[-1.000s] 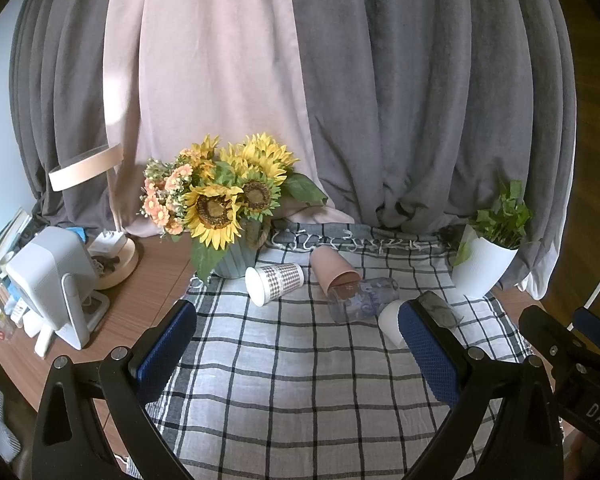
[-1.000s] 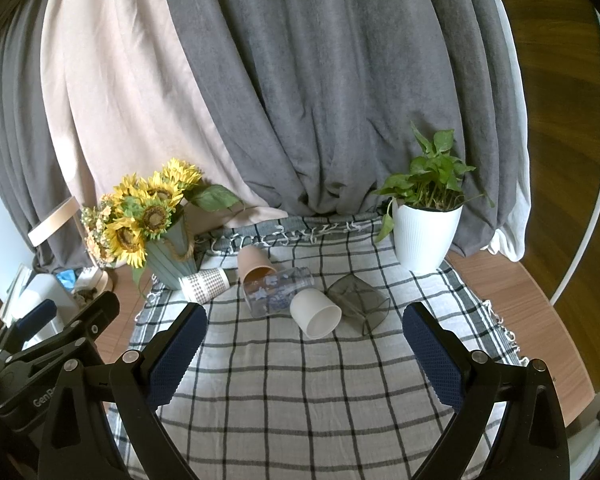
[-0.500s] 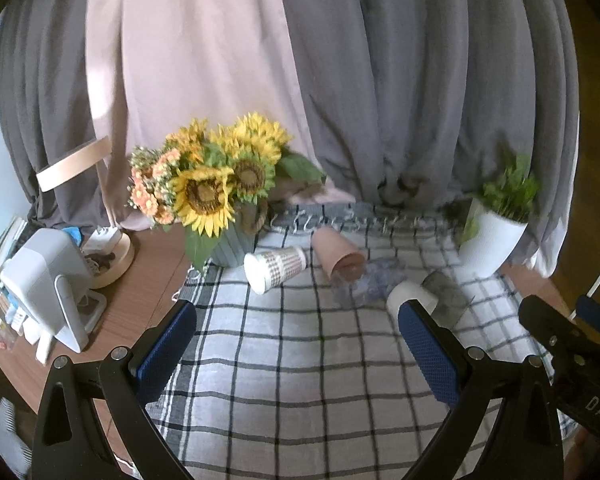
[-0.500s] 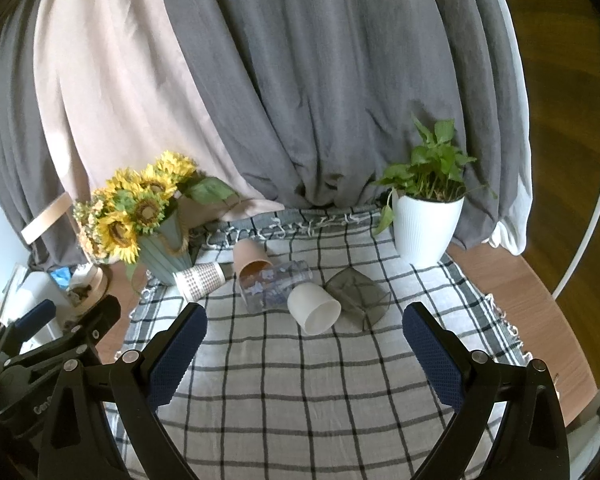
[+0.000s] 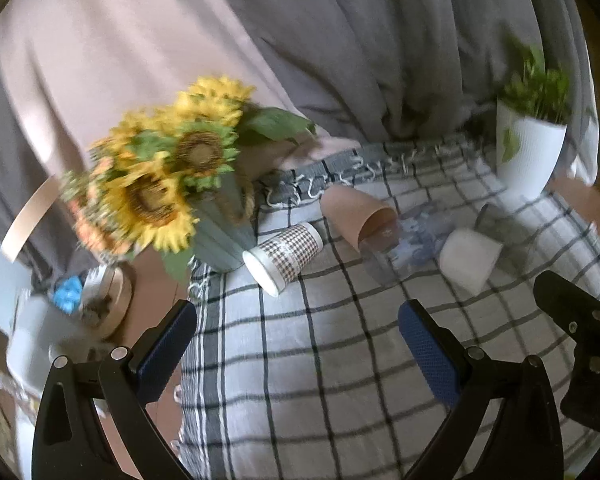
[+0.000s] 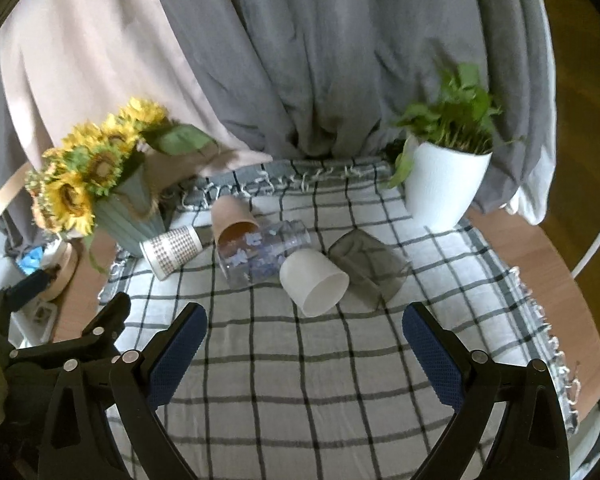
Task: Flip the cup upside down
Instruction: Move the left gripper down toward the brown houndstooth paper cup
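Approach step, nothing grasped. Left gripper (image 5: 296,344) and right gripper (image 6: 304,344): fingers wide apart, empty. White cup (image 6: 314,282) on its side on checked cloth (image 6: 300,380), 12 o'clock of right gripper, mouth toward camera. Left view blurred; target cup probably this one. Next: advance, straddle cup wall, close, rotate mouth down.

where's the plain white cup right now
In the right wrist view the white cup lies on its side mid-cloth, between the clear cup on its left and the grey cup on its right.

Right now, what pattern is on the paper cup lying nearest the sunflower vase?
A small brown-and-white houndstooth check on the paper cup, with a plain white rim; clearest in the left wrist view.
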